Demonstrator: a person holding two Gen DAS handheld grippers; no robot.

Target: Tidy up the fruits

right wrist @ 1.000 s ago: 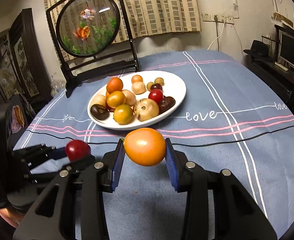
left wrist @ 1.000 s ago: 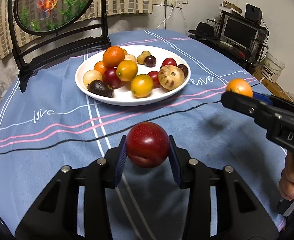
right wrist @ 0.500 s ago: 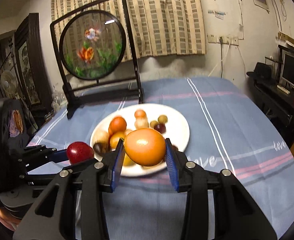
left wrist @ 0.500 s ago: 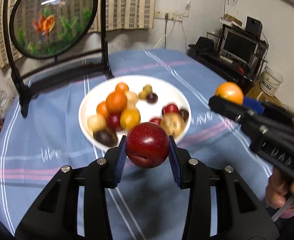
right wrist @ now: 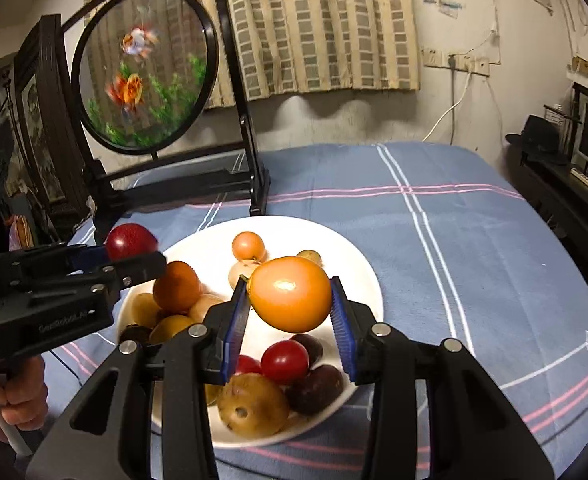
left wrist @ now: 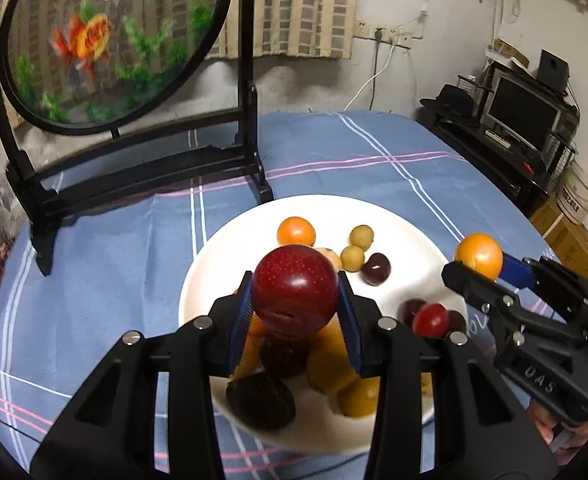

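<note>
The left gripper (left wrist: pixel 295 303) holds a red apple (left wrist: pixel 294 285) and the right gripper (right wrist: pixel 290 307) holds an orange fruit (right wrist: pixel 290 293), both above the white plate (right wrist: pixel 357 268). Many fruits already lie there; I think only these two remain to place.

A lived-in home room: beyond the jaws, a blue striped tablecloth (right wrist: pixel 473 240) covers the table, a round goldfish screen (right wrist: pixel 146 68) stands before checked curtains (right wrist: pixel 313 28), and a monitor (left wrist: pixel 521 114) sits far right.
</note>
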